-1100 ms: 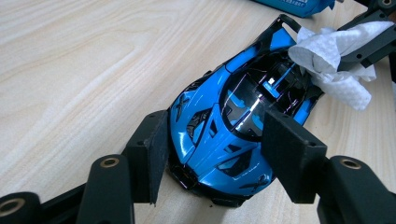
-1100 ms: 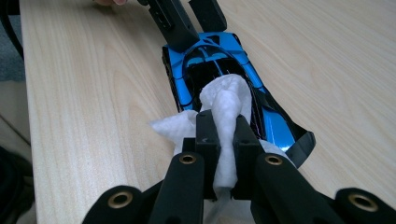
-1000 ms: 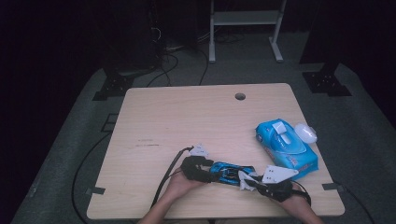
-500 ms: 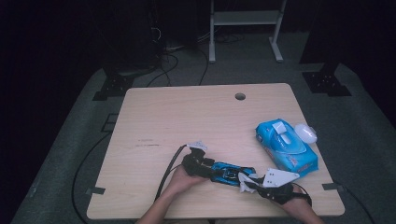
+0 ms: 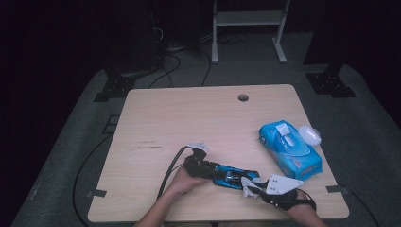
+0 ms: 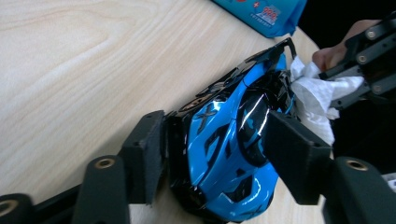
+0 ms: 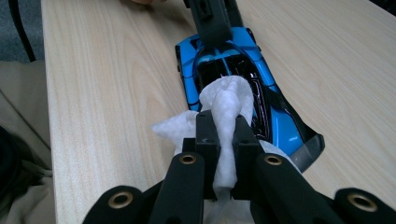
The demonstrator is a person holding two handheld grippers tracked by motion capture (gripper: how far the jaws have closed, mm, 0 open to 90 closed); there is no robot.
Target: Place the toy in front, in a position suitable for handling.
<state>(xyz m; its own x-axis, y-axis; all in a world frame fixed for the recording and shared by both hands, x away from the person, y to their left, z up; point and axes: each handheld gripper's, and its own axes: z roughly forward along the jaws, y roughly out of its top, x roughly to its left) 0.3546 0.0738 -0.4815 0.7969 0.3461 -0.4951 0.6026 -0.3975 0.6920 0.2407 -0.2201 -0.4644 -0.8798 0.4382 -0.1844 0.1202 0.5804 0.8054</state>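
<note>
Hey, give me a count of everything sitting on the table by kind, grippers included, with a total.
Toy cars: 1, the blue toy car
Wipe packs: 1, the blue wipe pack
Loose white wipes: 2, the wipe pinched by the right gripper and a white wad beside the pack
Grippers: 2, right gripper and left gripper
Total: 6

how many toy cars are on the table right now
1. The blue toy car lies near the table's front edge, between the left gripper, whose jaws clamp its sides, and the right gripper, which holds a white wipe against it.
</note>
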